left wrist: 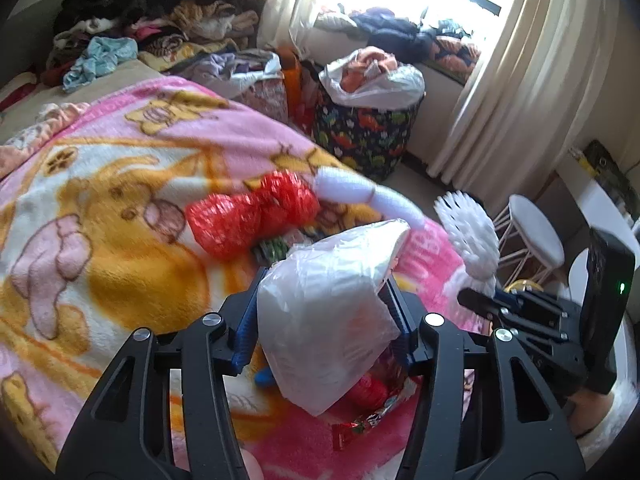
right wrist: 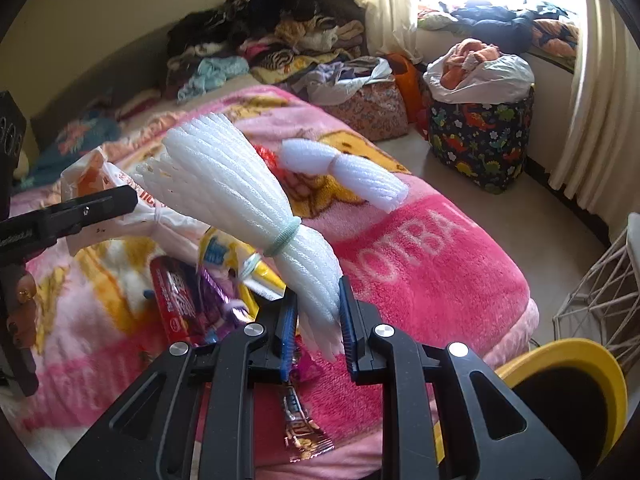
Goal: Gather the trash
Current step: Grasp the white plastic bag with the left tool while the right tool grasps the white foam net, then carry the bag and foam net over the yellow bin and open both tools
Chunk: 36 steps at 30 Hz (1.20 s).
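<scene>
Foam netting (right wrist: 240, 208) pinched in my right gripper (right wrist: 318, 322), plastic bag (left wrist: 324, 312) in my left gripper (left wrist: 320, 320); slack bag may slide onto the bed (left wrist: 120, 208)

Wrappers (right wrist: 180, 304) crowd the blanket (right wrist: 420, 276) below; its right side lies open.

Between the left gripper's (left wrist: 322, 312) blue pads sits a white plastic bag (left wrist: 328, 320); ahead of it lies red crinkled wrap (left wrist: 252, 216). The right gripper's (right wrist: 318, 320) blue pads flank a white foam-net bundle (right wrist: 240, 204) banded pale green. Beneath both spreads a pink blanket (right wrist: 420, 276) with yellow cartoon bears. Far ahead stands a dark dinosaur-print basket (right wrist: 480, 144).
</scene>
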Available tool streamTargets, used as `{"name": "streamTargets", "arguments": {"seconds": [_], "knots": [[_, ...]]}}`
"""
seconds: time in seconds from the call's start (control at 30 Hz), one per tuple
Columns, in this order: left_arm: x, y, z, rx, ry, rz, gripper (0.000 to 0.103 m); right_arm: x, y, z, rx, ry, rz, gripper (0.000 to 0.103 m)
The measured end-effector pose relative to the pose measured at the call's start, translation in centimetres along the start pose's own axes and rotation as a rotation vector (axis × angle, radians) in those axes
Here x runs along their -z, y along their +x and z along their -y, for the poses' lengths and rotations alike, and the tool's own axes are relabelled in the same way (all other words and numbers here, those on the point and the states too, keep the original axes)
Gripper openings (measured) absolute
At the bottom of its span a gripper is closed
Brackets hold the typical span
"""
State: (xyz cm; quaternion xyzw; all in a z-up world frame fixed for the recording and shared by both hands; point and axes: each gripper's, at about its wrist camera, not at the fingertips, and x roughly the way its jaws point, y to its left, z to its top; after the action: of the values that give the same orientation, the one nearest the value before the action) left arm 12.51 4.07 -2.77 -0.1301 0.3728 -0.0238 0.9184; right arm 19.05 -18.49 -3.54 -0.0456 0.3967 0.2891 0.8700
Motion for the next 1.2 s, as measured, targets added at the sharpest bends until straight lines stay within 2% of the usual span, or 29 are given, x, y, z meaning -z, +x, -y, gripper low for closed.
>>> {"name": "streamTargets", "arguments": {"seconds": [0.4, 0.6, 1.2], "knots": [[-2.6, -3.7, 0.7, 0.006, -0.009, 0.145, 0.04, 0.9, -3.8, 0.6, -0.015, 0.082, 0.073, 0.019], [-3.3, -5.1, 1.9, 0.033, 0.0, 0.189, 0.04, 1.4, -5.2, 1.2, 0.0, 0.117, 0.104, 0.019], [-1.3, -5.0, 8.2, 0.146, 0.101, 0.152, 0.04, 5.7, -9.7, 5.7, 0.045, 0.296, 0.154, 0.019]]}}
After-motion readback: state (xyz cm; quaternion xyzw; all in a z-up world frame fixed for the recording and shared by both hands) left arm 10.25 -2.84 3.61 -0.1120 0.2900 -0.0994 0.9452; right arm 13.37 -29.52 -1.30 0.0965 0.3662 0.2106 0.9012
